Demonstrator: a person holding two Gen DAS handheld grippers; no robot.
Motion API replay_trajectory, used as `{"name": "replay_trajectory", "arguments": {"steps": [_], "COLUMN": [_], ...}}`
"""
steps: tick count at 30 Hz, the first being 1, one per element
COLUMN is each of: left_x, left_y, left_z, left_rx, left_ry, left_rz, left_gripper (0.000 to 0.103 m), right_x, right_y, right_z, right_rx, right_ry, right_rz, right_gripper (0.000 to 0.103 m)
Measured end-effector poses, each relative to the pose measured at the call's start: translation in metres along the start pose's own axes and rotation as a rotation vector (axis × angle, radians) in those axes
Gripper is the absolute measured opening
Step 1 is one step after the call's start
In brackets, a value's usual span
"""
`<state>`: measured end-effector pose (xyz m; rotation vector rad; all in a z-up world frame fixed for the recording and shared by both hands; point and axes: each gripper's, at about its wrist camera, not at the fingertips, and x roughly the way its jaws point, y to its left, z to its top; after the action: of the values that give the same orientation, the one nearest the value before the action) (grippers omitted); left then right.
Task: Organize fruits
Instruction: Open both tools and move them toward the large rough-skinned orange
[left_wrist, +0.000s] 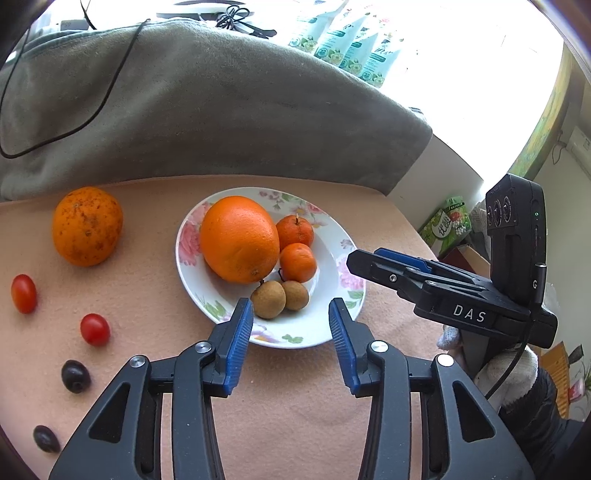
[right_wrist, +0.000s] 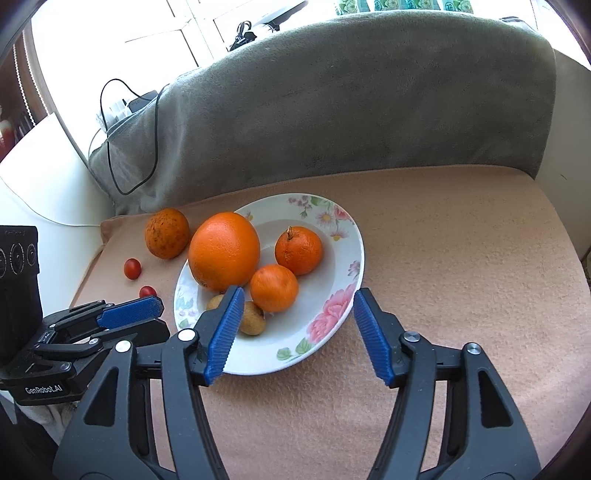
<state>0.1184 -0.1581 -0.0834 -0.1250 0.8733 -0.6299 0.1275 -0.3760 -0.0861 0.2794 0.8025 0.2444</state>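
A flowered white plate (left_wrist: 332, 258) (right_wrist: 354, 236) holds a large orange (left_wrist: 238, 238) (right_wrist: 224, 251), two tangerines (left_wrist: 294, 230) (left_wrist: 297, 262) and two brown longans (left_wrist: 268, 299). My left gripper (left_wrist: 291, 314) stands open at the plate's near rim, just short of the longans, with nothing between its pads. My right gripper (right_wrist: 300, 299) is open over the near rim, the nearer tangerine (right_wrist: 274, 288) lying free just ahead of its tips. Left of the plate lie a speckled orange (left_wrist: 87, 226), two cherry tomatoes (left_wrist: 23, 293) (left_wrist: 95, 329) and two dark fruits (left_wrist: 75, 376) (left_wrist: 46, 438).
Everything rests on a peach cushion cover (left_wrist: 295, 424). A grey blanket (left_wrist: 221, 110) drapes the backrest behind it, with a black cable (left_wrist: 92, 110) trailing across. A white-gloved hand (left_wrist: 506, 373) holds the right gripper (left_wrist: 354, 258) at the plate's right side.
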Motion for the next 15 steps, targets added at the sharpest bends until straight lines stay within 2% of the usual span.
{"name": "replay_trajectory", "arguments": {"steps": [4,6,15], "left_x": [-0.0018,-0.0032,-0.0056], "left_y": [-0.0004,-0.001,0.0004], "left_z": [-0.0012,-0.002,-0.0042], "left_rx": [0.005,0.009,0.019], "left_ry": [-0.01,-0.012,-0.014], "left_rz": [0.002,0.004,0.043], "left_gripper": [0.062,0.075,0.076], "right_x": [-0.0016,-0.002,-0.0036], "right_y": [-0.0014,-0.0022,-0.0014], "right_z": [0.0017,0.0019,0.0044], "right_rx": [0.016,0.026,0.06], "right_ry": [-0.003,-0.005,-0.002], "right_rz": [0.003,0.007,0.038], "right_gripper": [0.08,0.082,0.085]}}
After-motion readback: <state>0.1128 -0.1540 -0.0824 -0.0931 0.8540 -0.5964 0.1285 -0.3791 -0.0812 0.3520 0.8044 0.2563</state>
